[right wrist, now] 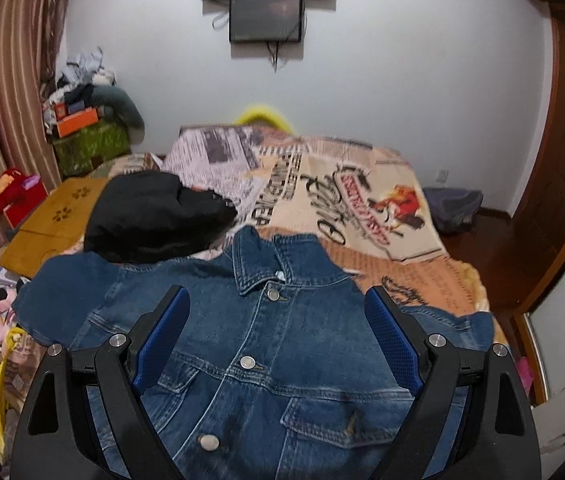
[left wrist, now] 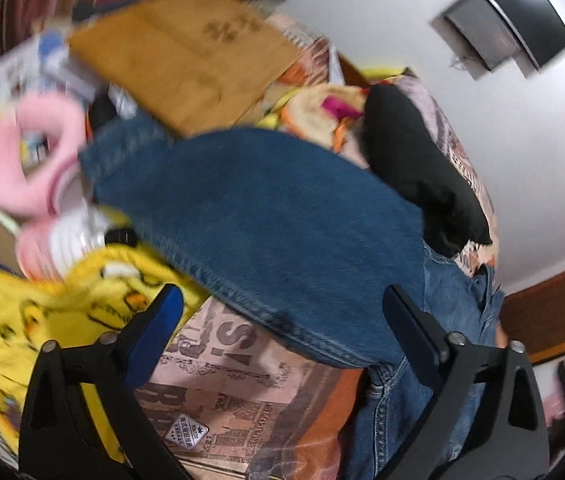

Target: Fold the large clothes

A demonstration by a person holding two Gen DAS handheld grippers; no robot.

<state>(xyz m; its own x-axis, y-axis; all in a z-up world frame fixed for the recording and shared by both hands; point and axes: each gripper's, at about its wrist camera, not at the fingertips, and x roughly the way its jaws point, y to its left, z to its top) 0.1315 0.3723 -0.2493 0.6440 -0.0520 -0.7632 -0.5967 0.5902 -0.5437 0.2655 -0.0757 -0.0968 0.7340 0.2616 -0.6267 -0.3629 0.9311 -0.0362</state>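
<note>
A blue denim jacket [right wrist: 282,360] lies front up and buttoned on the bed, its collar pointing toward the far wall. My right gripper [right wrist: 277,294] hovers over its chest with the jaws wide apart and nothing pressed between the blue pads. In the blurred left wrist view, the jacket's left sleeve [left wrist: 266,220] stretches out across the bed. My left gripper [left wrist: 282,296] is open just above the sleeve's near seam, and its fingers do not touch the cloth.
A black garment [right wrist: 154,216] is bunched beyond the jacket's left shoulder on the newspaper-print bedspread [right wrist: 362,200]. Left of the bed are a wooden board [right wrist: 54,216], a yellow cartoon cloth [left wrist: 42,320], a pink plush [left wrist: 34,160] and clutter. A wooden door [right wrist: 562,160] stands at the right.
</note>
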